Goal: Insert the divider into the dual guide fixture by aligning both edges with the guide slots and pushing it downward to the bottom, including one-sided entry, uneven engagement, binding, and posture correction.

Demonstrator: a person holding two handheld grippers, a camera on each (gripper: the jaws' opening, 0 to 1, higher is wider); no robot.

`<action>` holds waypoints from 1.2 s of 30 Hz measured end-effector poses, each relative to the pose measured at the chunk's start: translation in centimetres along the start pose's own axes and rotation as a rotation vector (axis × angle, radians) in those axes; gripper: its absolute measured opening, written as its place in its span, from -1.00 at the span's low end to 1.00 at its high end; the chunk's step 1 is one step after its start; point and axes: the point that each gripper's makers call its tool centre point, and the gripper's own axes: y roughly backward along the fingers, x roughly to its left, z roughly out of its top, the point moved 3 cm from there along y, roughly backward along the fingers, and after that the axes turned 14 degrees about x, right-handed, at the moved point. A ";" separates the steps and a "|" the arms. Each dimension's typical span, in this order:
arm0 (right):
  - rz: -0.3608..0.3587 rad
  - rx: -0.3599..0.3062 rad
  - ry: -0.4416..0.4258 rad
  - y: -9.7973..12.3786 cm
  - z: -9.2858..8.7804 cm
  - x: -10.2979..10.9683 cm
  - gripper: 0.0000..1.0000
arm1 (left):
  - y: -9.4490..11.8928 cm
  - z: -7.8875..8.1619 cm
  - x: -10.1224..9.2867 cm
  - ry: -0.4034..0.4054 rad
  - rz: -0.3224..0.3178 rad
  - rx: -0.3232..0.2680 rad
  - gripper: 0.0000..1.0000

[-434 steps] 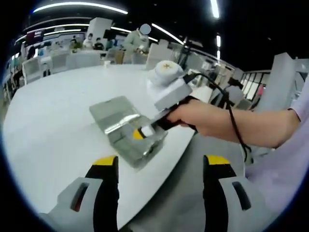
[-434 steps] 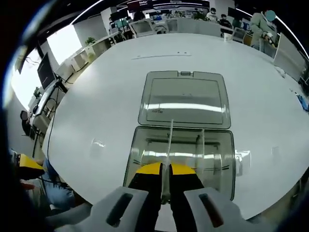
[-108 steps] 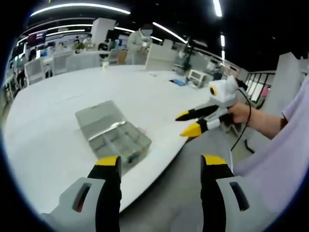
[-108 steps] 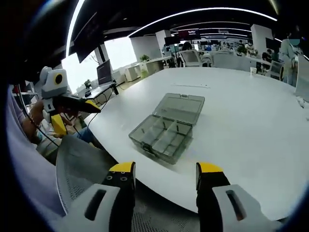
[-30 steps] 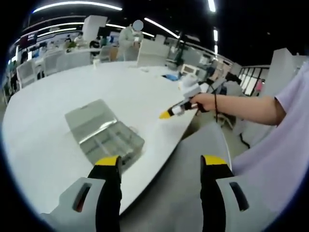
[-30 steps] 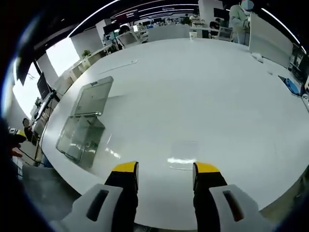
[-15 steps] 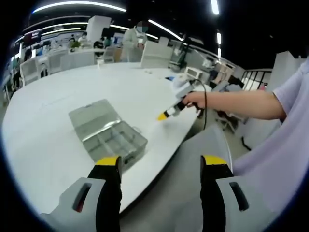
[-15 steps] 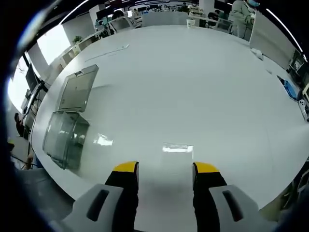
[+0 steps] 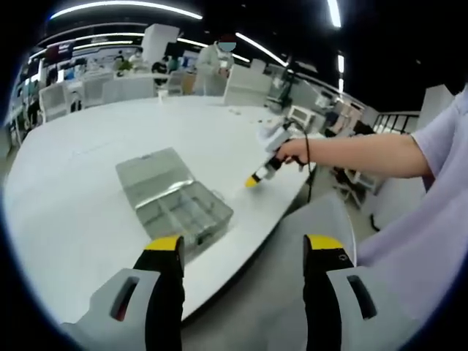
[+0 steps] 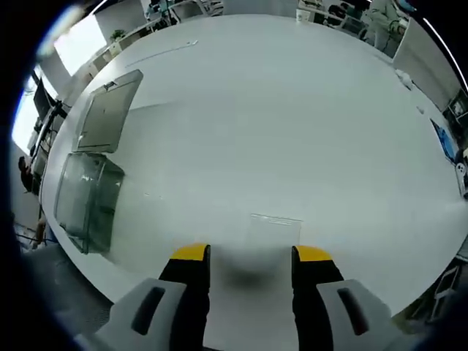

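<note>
Progress looks partial to us: the clear divider (image 10: pixel 274 225) lies flat on the white table (image 10: pixel 292 110), not yet picked up, so aligning both edges with the guide slots and pushing down are all left to do. In the right gripper view we hold the right gripper (image 10: pixel 245 256) low over it, jaws spread with nothing between them, the divider just beyond the yellow tips at about 12 o'clock. The fixture (image 10: pixel 84 197) — a clear compartment box with its lid (image 10: pixel 110 110) folded open — sits well apart near the table edge, at about 9 o'clock in that view.

Seen up close, the divider is a thin transparent rectangle, nearly lost against the white top; only its faint outline shows, and we judge it hard to pinch from flat.

In the left gripper view our left gripper (image 9: pixel 241 252) hangs off the table edge, jaws wide apart and empty, with the box at 11 o'clock and the other tool at 1 o'clock.
</note>
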 end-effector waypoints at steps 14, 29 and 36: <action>-0.040 0.058 -0.046 0.0 -0.2 -0.3 -0.28 | -0.2 0.5 0.3 0.002 -0.002 -0.003 0.27; -0.038 0.099 -0.040 0.0 -0.1 0.0 -0.37 | -0.1 0.4 0.6 0.011 0.004 -0.012 0.25; -0.041 0.115 -0.045 -0.2 0.1 -0.2 -0.40 | 0.0 0.4 0.5 0.013 0.004 -0.019 0.25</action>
